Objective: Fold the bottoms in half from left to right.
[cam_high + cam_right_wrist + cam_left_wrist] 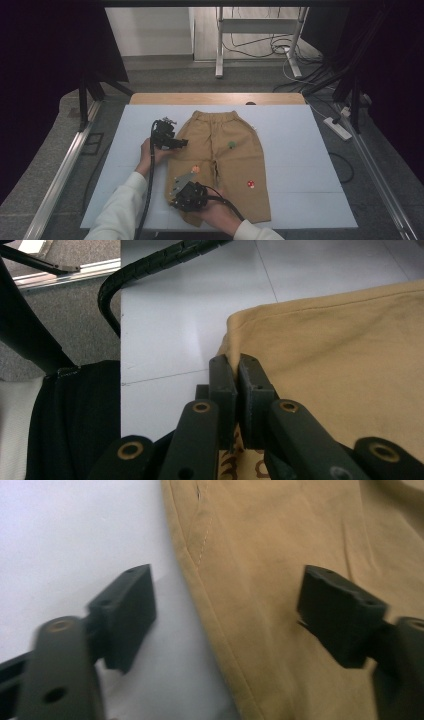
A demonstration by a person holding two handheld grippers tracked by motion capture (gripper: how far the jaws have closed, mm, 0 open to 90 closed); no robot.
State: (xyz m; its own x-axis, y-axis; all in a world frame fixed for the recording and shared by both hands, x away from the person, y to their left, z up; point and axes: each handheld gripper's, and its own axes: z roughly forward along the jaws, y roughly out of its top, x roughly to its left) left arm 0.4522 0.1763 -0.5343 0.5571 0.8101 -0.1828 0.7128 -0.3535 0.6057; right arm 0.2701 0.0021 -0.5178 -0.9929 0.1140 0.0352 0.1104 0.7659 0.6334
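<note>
Tan children's trousers lie flat on the pale blue board, waistband at the far end. My left gripper sits low at the garment's left side seam. In the left gripper view its jaws stand open, with the trousers' edge running between them; one pad is over bare board and the other over cloth. My right gripper is at the near hem of the left leg. There it is shut on a corner fold of the tan cloth.
Small patches dot the trousers: green, orange, red. The left gripper's black cable curves over the board's left edge. Metal rails flank the table. Cables and a power strip lie on the floor beyond.
</note>
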